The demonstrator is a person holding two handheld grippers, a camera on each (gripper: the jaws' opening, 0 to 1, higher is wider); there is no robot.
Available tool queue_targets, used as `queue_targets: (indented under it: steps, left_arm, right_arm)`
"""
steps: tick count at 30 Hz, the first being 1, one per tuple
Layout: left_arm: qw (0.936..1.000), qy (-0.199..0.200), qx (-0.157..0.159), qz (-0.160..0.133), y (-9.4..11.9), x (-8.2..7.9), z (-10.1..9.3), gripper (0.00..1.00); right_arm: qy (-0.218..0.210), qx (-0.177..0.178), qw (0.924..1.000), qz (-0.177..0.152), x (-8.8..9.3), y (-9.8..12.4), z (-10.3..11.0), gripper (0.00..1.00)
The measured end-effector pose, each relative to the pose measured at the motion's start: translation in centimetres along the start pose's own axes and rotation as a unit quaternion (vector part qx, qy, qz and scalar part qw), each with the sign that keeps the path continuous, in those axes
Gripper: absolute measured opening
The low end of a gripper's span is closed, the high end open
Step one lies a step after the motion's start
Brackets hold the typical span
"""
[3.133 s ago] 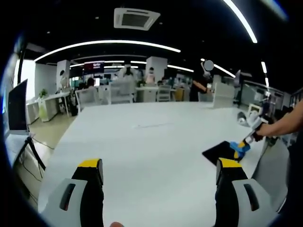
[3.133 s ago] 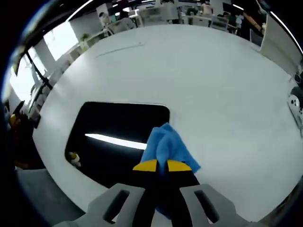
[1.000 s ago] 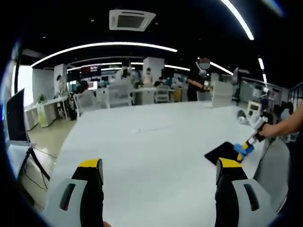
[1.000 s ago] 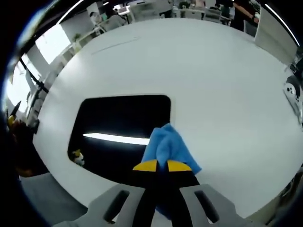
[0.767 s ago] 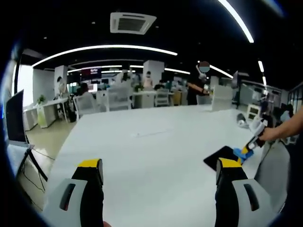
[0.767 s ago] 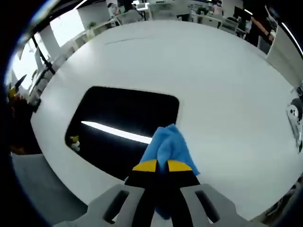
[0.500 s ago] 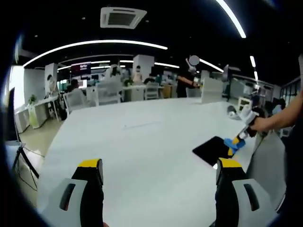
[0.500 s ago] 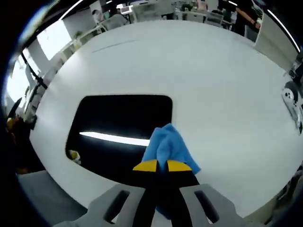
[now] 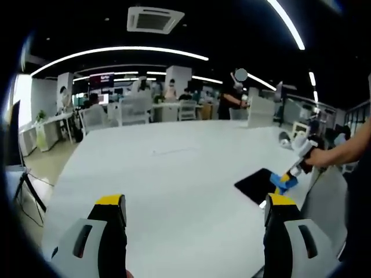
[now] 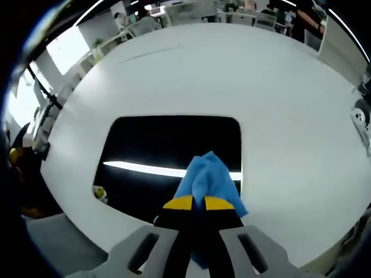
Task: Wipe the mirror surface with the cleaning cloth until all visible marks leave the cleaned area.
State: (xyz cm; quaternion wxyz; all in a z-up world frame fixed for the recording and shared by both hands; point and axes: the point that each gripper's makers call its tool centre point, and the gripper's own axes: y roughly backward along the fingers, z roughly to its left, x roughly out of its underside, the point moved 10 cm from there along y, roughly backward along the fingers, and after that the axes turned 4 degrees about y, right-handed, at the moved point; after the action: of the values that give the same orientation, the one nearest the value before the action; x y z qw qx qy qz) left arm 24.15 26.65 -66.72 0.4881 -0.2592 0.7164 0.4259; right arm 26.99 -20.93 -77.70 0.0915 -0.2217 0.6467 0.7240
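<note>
Since 0.5 s ago the cloth [image 10: 207, 176] has slid rightwards on the mirror [image 10: 168, 152] — right gripper [image 10: 195, 203] clamps it for wiping; left gripper [image 9: 194, 205] idles, jaws spread.

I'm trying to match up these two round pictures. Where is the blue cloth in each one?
Left gripper view: the blue cloth is small at the far right, at the dark mirror's edge.
Right gripper view: low centre, above the right gripper, on the mirror.
Shared landmark: the white table.

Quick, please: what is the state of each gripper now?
Left gripper: open, holding nothing.
Right gripper: shut on the blue cloth, over the mirror.
</note>
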Motion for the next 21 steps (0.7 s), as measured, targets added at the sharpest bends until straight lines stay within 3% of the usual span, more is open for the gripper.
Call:
queue_targets:
  steps: [8,21]
  left_arm:
    - [0.9998,-0.016,0.007,-0.008,0.3,-0.6,-0.1,1.0]
    - [0.9993,-0.034,-0.01,0.013,0.6,0.6,0.1,1.0]
  right_arm:
    - [0.013,-0.001,0.9999,0.001,-0.1,-0.1,0.6,0.0]
    - [0.038,-0.025,0.999,0.002,-0.6,-0.5,3.8,0.0]
